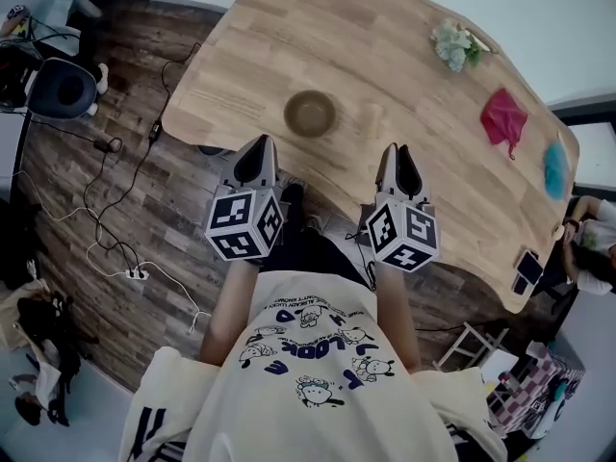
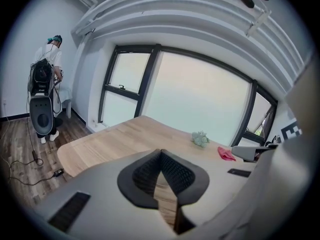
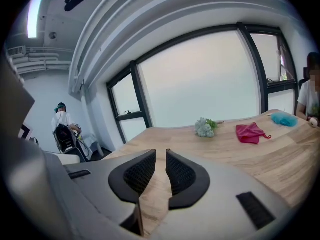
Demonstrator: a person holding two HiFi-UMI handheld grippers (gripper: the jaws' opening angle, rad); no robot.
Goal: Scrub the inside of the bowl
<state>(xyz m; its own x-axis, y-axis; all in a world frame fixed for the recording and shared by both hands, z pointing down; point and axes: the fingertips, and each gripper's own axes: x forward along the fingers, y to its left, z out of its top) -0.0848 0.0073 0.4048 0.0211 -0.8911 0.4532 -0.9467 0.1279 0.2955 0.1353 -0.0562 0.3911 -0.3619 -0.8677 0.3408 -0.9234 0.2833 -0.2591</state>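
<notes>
A brown bowl [image 1: 310, 114] stands empty on the wooden table [image 1: 385, 85], near its front edge. My left gripper [image 1: 258, 152] hovers just short of the bowl, a little to its left, and its jaws are shut with nothing in them [image 2: 160, 153]. Further right, my right gripper [image 1: 398, 162] hangs at the table's front edge. Its jaws stand a narrow gap apart with only bare table between them [image 3: 161, 155]. Neither gripper view shows the bowl.
A pale green tuft [image 1: 455, 44] lies at the table's far side, with a red cloth [image 1: 503, 116] and a blue fluffy thing [image 1: 555, 169] to its right. A dark phone [image 1: 526, 269] sits at the right end by a seated person [image 1: 592, 239]. Cables [image 1: 115, 248] run over the floor on the left.
</notes>
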